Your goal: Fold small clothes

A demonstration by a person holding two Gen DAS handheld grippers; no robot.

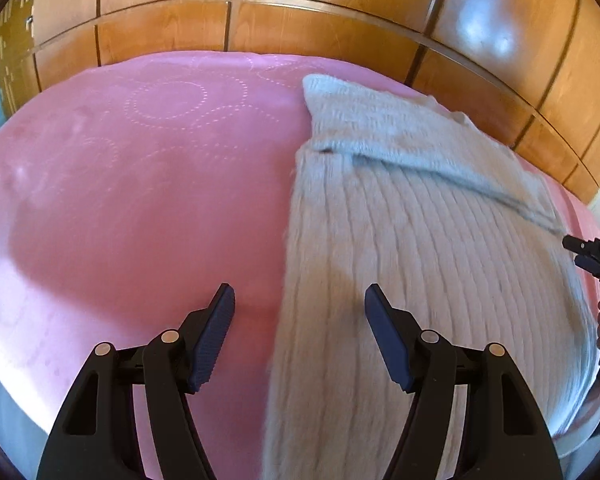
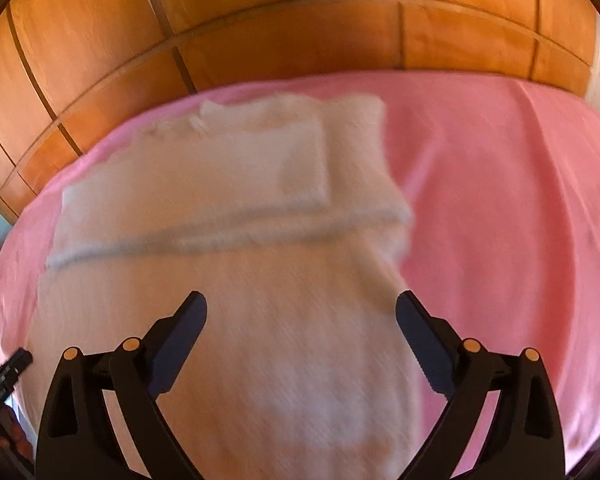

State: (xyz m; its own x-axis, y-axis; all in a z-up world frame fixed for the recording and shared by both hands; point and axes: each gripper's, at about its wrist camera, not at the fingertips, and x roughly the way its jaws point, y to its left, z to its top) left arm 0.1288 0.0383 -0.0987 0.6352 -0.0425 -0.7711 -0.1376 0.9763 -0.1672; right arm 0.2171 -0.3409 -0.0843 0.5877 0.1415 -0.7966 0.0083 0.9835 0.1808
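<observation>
While both sets of fingers stood spread and held nothing, the left gripper [image 1: 299, 300] hung over the left edge of the ribbed cream sweater [image 1: 400, 264], one finger above pink bedspread [image 1: 140, 184], the other above knit. The right gripper [image 2: 301, 308] hovered over the sweater's body. Farther off its sleeves lay folded across, before the wooden wardrobe [image 2: 260, 40].

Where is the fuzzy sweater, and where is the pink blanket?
fuzzy sweater [image 1: 412, 248], left wrist view, on its ribbed body.
pink blanket [image 1: 148, 184], left wrist view, on a bare patch beside the sweater.
</observation>
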